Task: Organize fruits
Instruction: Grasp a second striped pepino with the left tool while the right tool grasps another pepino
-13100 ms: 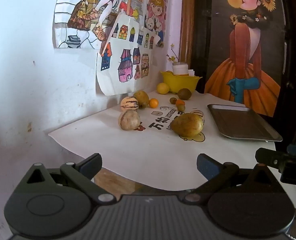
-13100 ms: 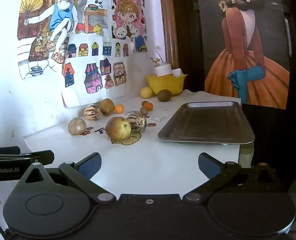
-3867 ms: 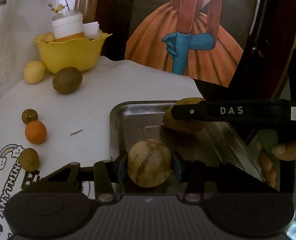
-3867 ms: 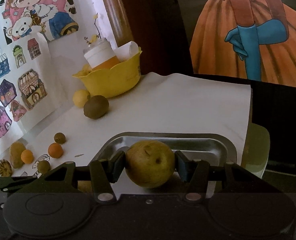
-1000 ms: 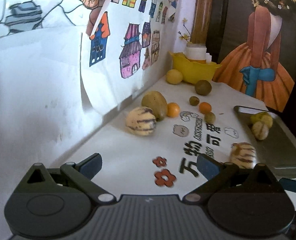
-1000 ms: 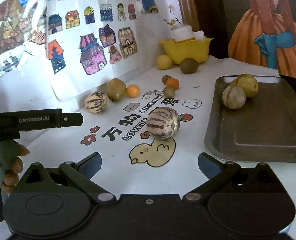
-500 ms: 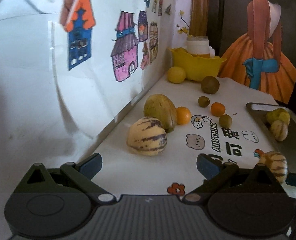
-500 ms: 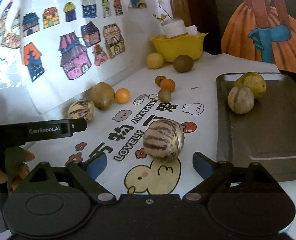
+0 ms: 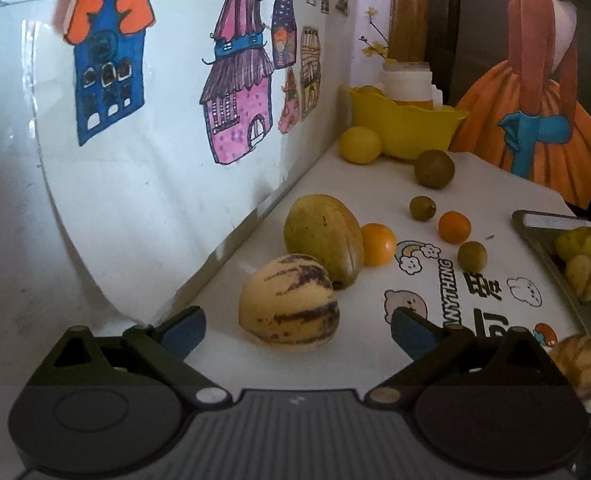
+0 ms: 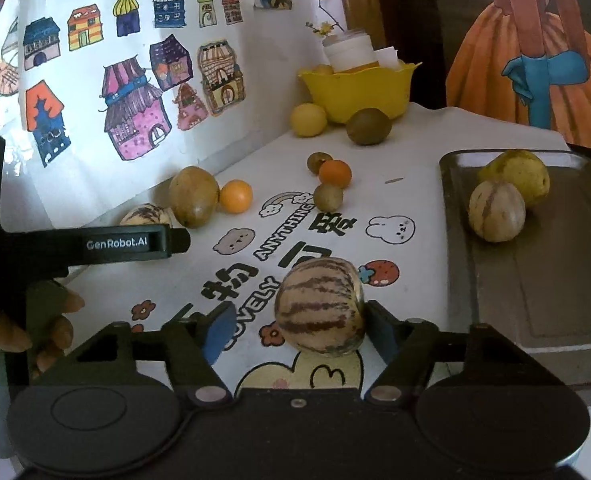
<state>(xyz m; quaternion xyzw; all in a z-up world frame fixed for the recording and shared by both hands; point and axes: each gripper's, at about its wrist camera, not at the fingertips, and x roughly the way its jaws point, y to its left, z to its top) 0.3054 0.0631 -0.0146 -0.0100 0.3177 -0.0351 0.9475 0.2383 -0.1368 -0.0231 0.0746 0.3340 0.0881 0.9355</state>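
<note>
Right gripper (image 10: 295, 330), jaws just closing around a cream, purple-striped round melon (image 10: 319, 306) on the printed white table cover, one pad apparently touching. Left gripper (image 9: 297, 326) spread wide before a similar striped melon (image 9: 289, 300). Likely next: finish pinching, carry to the grey metal tray (image 10: 535, 280)

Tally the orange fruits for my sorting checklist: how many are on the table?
2. One orange fruit touches the brownish oval fruit by the wall drawings; the other orange fruit sits mid-table between two small green fruits. The yellow bowl may hide more.
</note>
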